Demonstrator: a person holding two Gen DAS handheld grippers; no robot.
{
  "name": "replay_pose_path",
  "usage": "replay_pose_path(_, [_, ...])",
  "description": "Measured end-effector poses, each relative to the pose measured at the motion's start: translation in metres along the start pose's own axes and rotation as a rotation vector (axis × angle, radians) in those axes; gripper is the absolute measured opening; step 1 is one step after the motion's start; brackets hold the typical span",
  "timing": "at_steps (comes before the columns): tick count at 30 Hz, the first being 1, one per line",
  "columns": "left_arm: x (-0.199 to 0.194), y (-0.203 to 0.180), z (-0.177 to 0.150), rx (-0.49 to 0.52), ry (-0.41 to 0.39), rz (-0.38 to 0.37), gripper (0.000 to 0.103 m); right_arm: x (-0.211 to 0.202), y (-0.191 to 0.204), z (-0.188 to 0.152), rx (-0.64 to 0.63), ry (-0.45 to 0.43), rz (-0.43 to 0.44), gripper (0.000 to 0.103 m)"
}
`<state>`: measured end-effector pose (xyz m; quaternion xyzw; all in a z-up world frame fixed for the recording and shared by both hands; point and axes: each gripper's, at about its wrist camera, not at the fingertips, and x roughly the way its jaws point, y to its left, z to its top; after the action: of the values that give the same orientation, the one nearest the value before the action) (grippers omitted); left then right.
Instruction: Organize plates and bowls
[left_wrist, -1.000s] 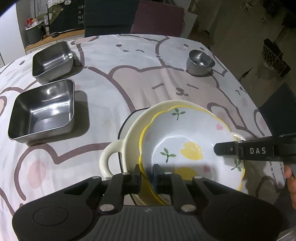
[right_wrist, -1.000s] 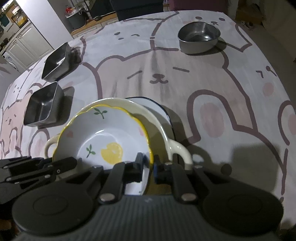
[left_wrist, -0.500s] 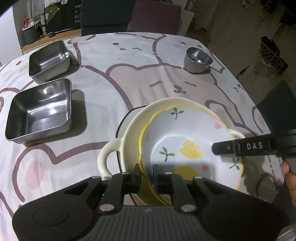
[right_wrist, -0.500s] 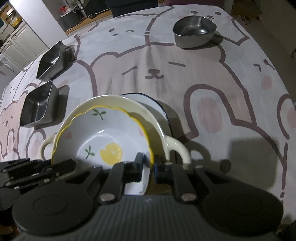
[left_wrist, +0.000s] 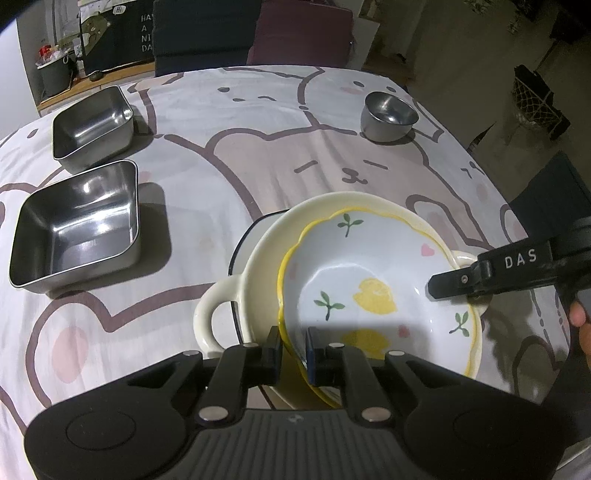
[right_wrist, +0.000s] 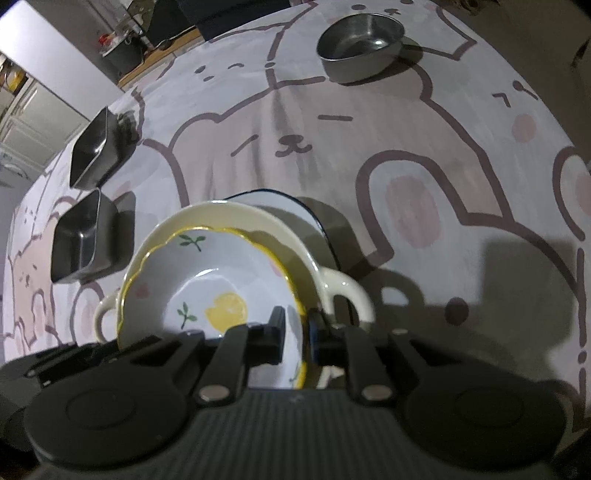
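Observation:
A white bowl with lemon prints and a yellow scalloped rim sits inside a cream two-handled dish, which rests on a white plate with a dark blue rim. My left gripper is shut on the bowl's near rim. The right gripper clamps the opposite rim of the same lemon bowl, next to the cream dish's handle. One of its fingers shows from the side in the left wrist view.
Two square steel tins stand to the left on the bear-print tablecloth. A round steel bowl sits at the far right. The table edge curves away on the right, with dark chairs beyond the far edge.
The right wrist view has rolled a little, so the stack now looks more tilted. Both grippers still hold the lemon bowl's rim, and the dishes stay where they were.

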<state>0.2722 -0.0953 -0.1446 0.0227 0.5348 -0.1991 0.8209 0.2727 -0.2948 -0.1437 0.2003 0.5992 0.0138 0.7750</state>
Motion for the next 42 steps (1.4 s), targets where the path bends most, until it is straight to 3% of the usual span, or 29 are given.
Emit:
replay_pose_path(30, [0.0,-0.002,-0.001,0.03,0.002,0.006,0.015,-0.011,-0.016,0.0,0.086,-0.007,0.064,0.017])
replay_pose_path(33, [0.0,-0.002,-0.001,0.024,0.004,0.004,0.015,-0.012,-0.014,-0.001,0.068,-0.021,0.046,0.01])
replay_pose_path(42, [-0.003,0.003,-0.001,0.0,0.017,-0.028,0.018,-0.014,-0.005,-0.002,-0.002,-0.051,0.01,0.007])
